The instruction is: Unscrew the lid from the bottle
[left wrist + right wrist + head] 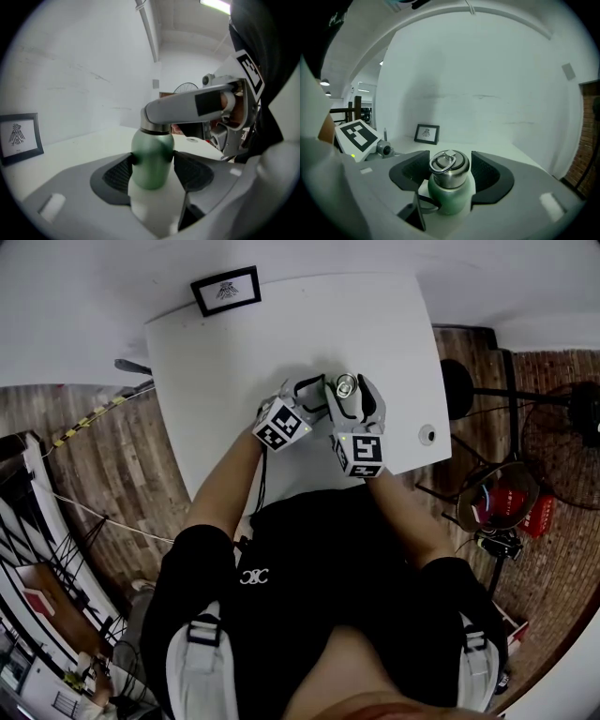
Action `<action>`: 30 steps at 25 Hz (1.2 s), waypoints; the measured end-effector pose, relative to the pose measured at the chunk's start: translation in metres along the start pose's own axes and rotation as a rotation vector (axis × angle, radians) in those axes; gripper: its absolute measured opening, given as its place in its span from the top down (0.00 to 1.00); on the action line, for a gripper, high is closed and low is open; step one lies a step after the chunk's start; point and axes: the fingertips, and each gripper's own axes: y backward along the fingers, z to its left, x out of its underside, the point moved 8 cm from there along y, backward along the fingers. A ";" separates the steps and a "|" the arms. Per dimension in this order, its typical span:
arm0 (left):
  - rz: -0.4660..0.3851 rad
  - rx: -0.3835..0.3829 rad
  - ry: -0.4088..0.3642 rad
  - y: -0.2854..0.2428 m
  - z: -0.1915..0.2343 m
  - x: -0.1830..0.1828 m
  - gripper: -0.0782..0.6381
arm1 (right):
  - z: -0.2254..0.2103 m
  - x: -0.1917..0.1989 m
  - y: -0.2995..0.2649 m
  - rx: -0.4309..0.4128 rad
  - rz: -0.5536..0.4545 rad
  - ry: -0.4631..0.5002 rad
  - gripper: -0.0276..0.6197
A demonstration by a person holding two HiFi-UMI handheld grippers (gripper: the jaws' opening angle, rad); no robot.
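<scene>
a person in a black shirt [309, 568] stands at a white table [234, 343], forearms reaching out over its near edge, a gripper in each hand. the two grippers meet near the middle of the table's near half, their marker cubes side by side, and the bottle [151, 161] is between them, roughly upright with its top towards the head camera. no view shows whether its base rests on the table.

the left gripper [152, 166] pinches the green body of the bottle: both dark pads press into its sides just under the steel collar.

the right gripper [450, 161] comes at the bottle from the other side, higher up. its jaws are spread around the steel lid [449, 171], which is on the bottle. the pads stand just beside the lid on either side and do not squeeze it. a wire ring [443, 161] lies folded on top of the lid. in the left gripper view one grey finger [187, 105] of the right gripper crosses in front of the lid and hides it.

further out, a small round thing [427, 435] lies near the table's right edge, well apart from the bottle. at the far left corner a small black-framed picture [226, 290] stands against the white wall.
</scene>
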 end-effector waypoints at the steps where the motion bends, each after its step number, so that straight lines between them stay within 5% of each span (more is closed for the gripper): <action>1: 0.001 -0.001 0.001 0.000 0.000 0.000 0.43 | 0.000 0.000 -0.001 0.015 0.007 0.004 0.56; 8: 0.003 0.001 0.001 0.000 -0.001 -0.001 0.43 | -0.009 0.000 -0.002 -0.104 0.023 0.017 0.56; 16: -0.001 0.002 0.005 0.001 -0.001 -0.001 0.43 | -0.035 -0.008 -0.013 -0.579 0.109 0.161 0.56; 21: 0.000 0.002 0.002 0.003 -0.004 -0.004 0.43 | -0.037 -0.017 -0.019 -0.775 0.152 0.311 0.56; 26: 0.001 0.002 0.003 0.004 -0.006 -0.004 0.43 | -0.037 -0.020 -0.020 -0.836 0.200 0.369 0.56; 30: -0.001 -0.001 0.007 0.004 -0.004 -0.003 0.43 | -0.038 -0.022 -0.018 -0.753 0.184 0.226 0.55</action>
